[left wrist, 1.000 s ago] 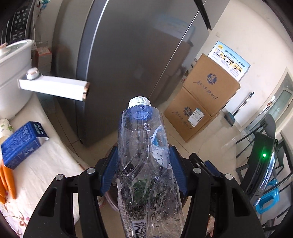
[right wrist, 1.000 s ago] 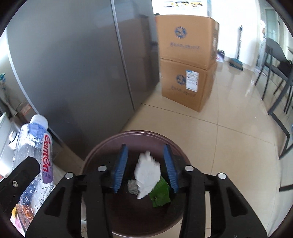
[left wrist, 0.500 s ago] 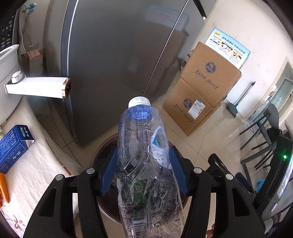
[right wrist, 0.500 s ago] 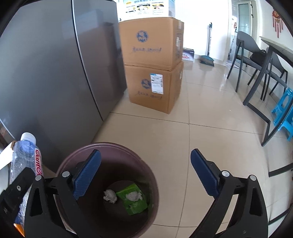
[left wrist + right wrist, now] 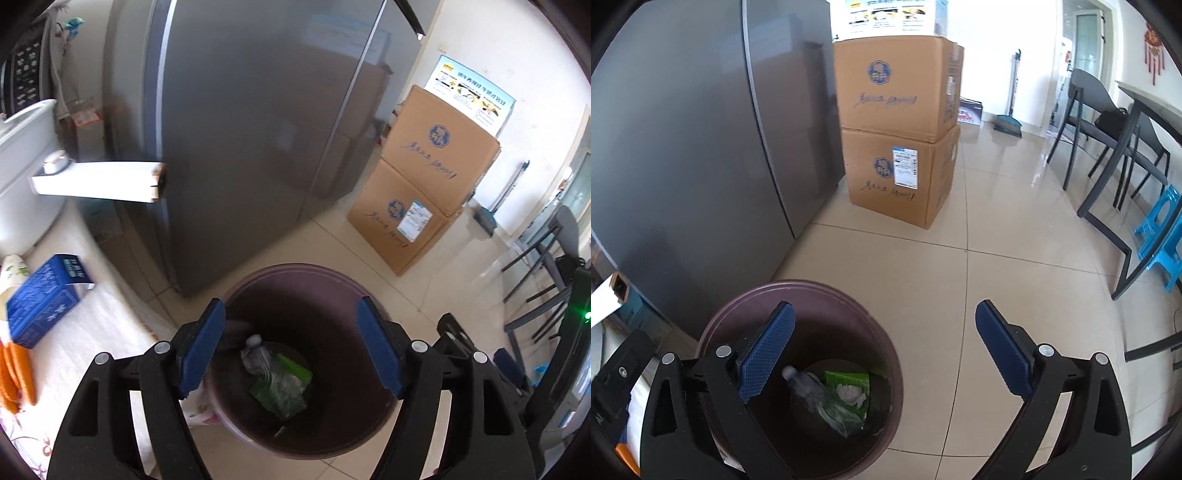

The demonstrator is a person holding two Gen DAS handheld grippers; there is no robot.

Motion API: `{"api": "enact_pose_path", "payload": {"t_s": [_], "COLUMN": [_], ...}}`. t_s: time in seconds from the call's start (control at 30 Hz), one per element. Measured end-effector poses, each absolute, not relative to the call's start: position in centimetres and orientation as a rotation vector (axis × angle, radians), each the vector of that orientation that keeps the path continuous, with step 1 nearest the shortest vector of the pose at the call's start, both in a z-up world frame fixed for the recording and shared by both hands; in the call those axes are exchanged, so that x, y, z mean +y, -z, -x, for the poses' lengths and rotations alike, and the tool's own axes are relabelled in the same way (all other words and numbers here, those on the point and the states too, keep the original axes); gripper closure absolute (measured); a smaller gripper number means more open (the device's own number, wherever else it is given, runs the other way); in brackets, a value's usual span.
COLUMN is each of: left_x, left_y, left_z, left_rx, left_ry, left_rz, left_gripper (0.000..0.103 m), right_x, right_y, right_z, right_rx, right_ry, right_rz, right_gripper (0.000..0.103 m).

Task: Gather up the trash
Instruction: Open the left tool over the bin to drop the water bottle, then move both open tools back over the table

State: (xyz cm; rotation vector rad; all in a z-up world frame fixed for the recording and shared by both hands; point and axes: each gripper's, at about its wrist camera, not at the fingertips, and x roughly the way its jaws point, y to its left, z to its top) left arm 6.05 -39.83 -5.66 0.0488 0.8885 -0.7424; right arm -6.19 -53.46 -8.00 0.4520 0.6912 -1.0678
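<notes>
The brown bin (image 5: 258,280) holds a clear bottle (image 5: 258,356), green wrapper (image 5: 846,378) and white paper ball (image 5: 851,393). The left hand-held gripper (image 5: 291,347) is opening with nothing in it; the right hand-held gripper (image 5: 886,354) is wide open and holds nothing.

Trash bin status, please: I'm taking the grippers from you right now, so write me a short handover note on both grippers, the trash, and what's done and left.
Left gripper: jaws opening, nothing between them, above the bin.
Right gripper: open, empty, beside and above the bin.
Trash bin: dark round bin on the tile floor by the fridge. Inside lie the plastic bottle, a green wrapper and a crumpled white tissue.
Done: bottle, wrapper and tissue are in the bin.
Left: the table holds a blue carton, a paper cup and orange pieces; whether any is trash I cannot tell.
</notes>
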Motion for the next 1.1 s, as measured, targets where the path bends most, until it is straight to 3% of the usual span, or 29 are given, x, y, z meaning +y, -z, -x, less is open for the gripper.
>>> {"api": "enact_pose_path", "payload": {"t_s": [1.1], "left_x": [-22.9], "left_y": [7.4], "left_z": [-10.5], "left_rx": [0.942], "left_ry": [0.445], "left_rz": [0.076], "left_gripper": [0.031], "right_x": [-38.6], "right_y": [4.7], "right_z": [-0.5], "right_rx": [0.682], "right_ry": [0.834], "right_rz": [-0.158], "right_gripper": [0.007]}}
